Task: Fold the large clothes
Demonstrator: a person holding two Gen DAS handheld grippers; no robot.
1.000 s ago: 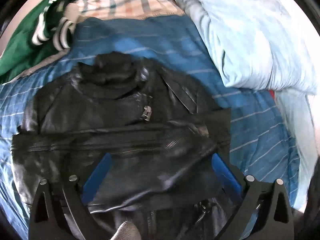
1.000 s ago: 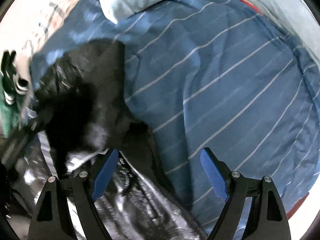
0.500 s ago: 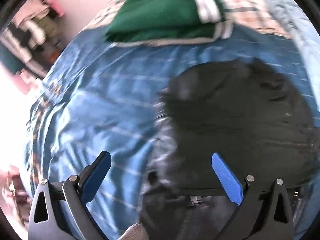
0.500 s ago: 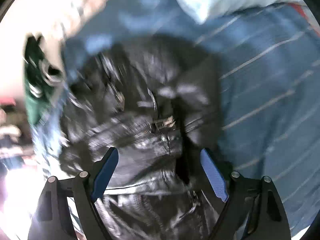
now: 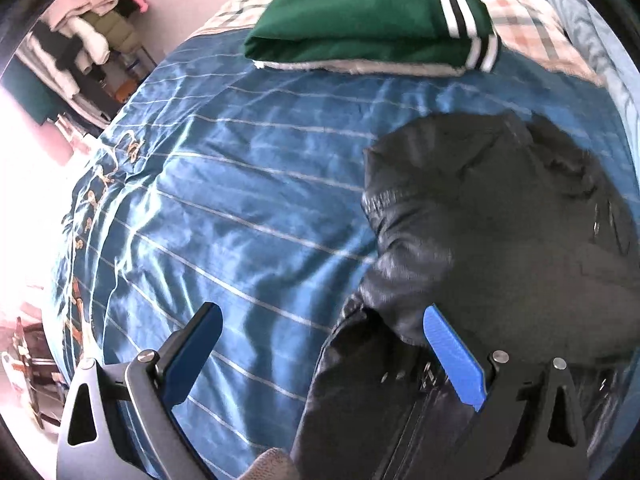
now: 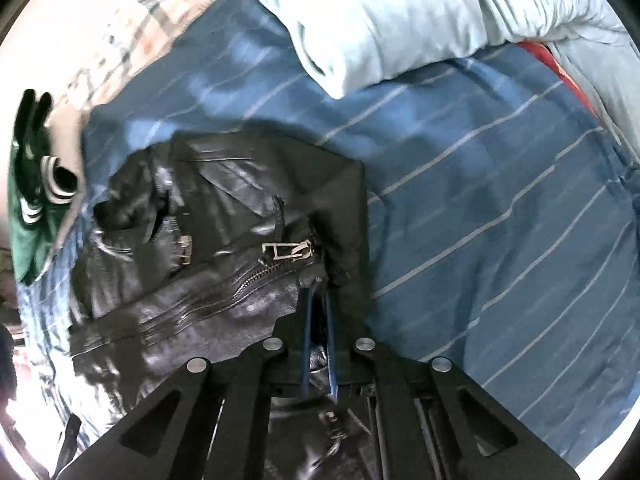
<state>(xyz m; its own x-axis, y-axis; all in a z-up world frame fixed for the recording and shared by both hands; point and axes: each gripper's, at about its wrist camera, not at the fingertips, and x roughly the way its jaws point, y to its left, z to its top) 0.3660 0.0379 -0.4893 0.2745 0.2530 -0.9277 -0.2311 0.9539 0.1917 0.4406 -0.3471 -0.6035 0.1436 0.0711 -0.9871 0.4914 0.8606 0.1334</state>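
Note:
A black leather jacket (image 5: 492,232) lies partly folded on the blue striped bedcover (image 5: 224,200), at the right of the left wrist view. My left gripper (image 5: 320,328) is open and empty over the jacket's left edge. In the right wrist view the jacket (image 6: 224,240) shows its zipper and collar. My right gripper (image 6: 319,296) is shut on the jacket's right edge, its blue pads pinching the leather.
A folded green garment (image 5: 368,12) with white stripes lies on a plaid cloth (image 5: 528,28) at the far side of the bed. A pale blue duvet (image 6: 420,16) is bunched at the back right. Clothes hang on a rack (image 5: 72,48) beyond the bed's left side.
My right gripper has swung left onto the jacket and closed on its right edge. My left gripper has swung to the jacket's left side and stayed open.

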